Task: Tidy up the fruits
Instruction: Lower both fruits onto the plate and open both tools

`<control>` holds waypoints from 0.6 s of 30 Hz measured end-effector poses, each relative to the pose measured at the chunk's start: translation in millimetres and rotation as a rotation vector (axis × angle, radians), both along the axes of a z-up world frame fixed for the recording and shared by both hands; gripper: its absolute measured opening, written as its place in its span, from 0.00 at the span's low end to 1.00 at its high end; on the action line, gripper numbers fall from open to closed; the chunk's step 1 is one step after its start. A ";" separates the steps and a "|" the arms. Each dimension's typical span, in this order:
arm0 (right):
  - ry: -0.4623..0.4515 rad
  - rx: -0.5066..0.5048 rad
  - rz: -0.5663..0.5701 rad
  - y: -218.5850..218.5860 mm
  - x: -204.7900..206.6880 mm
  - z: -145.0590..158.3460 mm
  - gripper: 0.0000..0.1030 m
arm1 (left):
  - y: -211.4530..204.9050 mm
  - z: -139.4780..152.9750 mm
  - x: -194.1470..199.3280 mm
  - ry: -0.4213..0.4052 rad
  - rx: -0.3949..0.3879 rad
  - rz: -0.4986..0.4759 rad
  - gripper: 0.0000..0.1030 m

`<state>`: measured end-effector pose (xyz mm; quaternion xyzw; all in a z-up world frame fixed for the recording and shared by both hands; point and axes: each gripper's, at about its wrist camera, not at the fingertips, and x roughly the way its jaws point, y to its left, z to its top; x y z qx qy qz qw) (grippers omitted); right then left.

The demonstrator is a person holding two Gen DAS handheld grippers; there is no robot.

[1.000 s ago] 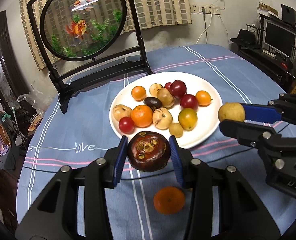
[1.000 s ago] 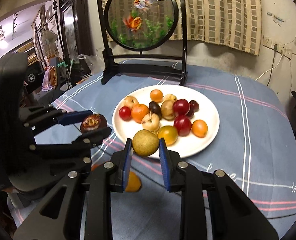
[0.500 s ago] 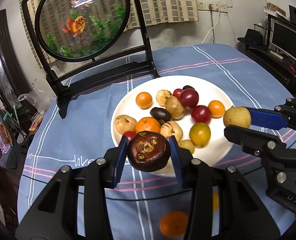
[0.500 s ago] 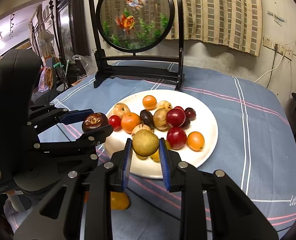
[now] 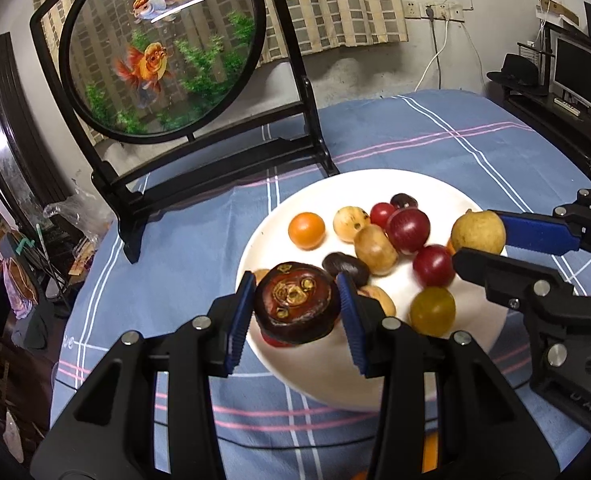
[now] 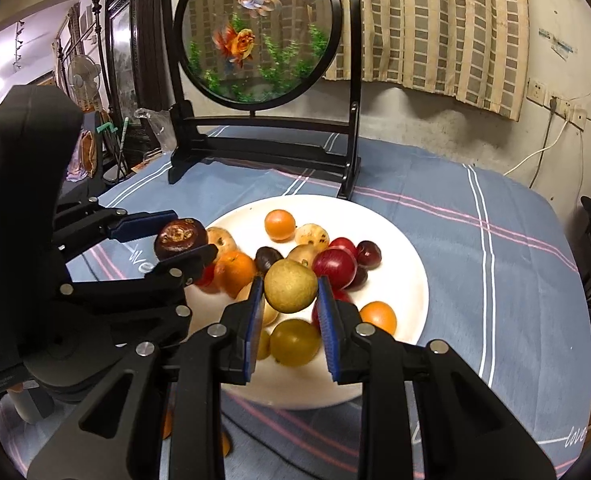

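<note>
The left gripper [image 5: 295, 312] is closed on a dark brown fruit [image 5: 297, 306], which is clamped between the two blue finger pads [image 5: 239, 320] near their tips, its scarred face turned toward the camera. The fruit is held above the near left rim of the white plate [image 5: 375, 396], clear of the fruits lying there. The right gripper [image 6: 291, 312] is closed on a yellow-green round fruit [image 6: 290, 286], gripped on both sides by the blue pads [image 6: 254, 320] at the fingertips; it is held over the near middle of the plate [image 6: 411, 280], above a yellow-green tomato-like fruit [image 6: 295, 342]. In the left wrist view the right gripper [image 5: 483, 248] is seen at the right edge with its fruit [image 5: 478, 231] over the plate's right side. In the right wrist view the left gripper [image 6: 175, 248] is seen at the left with the dark fruit [image 6: 180, 239] at the plate's left rim. On the plate lie orange fruits [image 6: 280, 225], red plums [image 6: 334, 268], tan speckled fruits [image 6: 312, 236] and a dark oval fruit [image 6: 268, 259], grouped close together. The plate rests on a worktop covered with a blue checked cloth [image 6: 495, 264]. Behind the plate stands a round goldfish screen [image 6: 257, 36] in a black frame. An orange fruit [image 6: 167, 424] lies on the cloth near the plate's near edge, mostly hidden by the fingers.
</note>
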<state>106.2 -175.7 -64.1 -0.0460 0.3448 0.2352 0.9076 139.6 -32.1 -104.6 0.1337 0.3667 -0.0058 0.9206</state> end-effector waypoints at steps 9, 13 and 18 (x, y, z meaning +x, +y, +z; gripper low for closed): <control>0.039 -0.010 -0.046 2.5 43.1 -9.7 0.26 | -4.3 -11.6 30.1 0.022 0.053 0.005 0.41; 0.070 -0.004 -0.069 3.1 63.0 -17.5 0.26 | -5.2 -17.4 44.5 0.030 0.063 0.014 0.41; 0.112 -0.028 -0.059 8.1 77.7 -28.1 0.26 | -3.1 -23.9 52.5 0.032 0.047 -0.003 0.43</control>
